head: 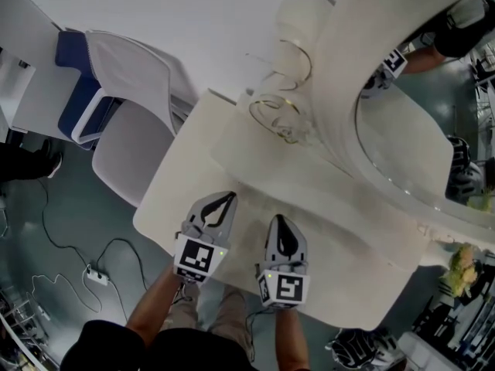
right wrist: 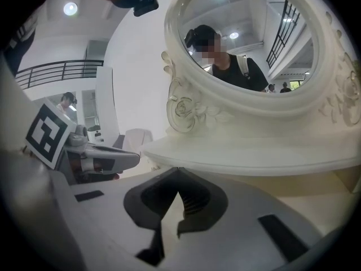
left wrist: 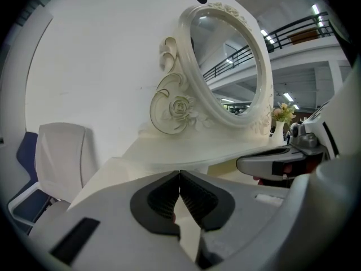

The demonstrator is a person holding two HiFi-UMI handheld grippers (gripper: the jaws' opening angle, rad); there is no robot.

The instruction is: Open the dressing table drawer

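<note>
Both tongs are closed and empty: your left tongs (head: 229,199) and right tongs (head: 279,221) hover over the table (head: 356,273) near its front edge. No drawer shows from here; it likely sits under that edge, so the whole opening remains.

The dressing table (head: 332,230) and its carved mirror frame (left wrist: 189,66) look smoothly painted, satin cream, round glossy glass (head: 402,145). The chair (head: 128,76) at ten o'clock looks matt white plastic; the left gripper (head: 229,197) is matt grey with ribbed black pads (left wrist: 163,199).

Dressing table mirror (head: 402,149), cut off rightward
</note>
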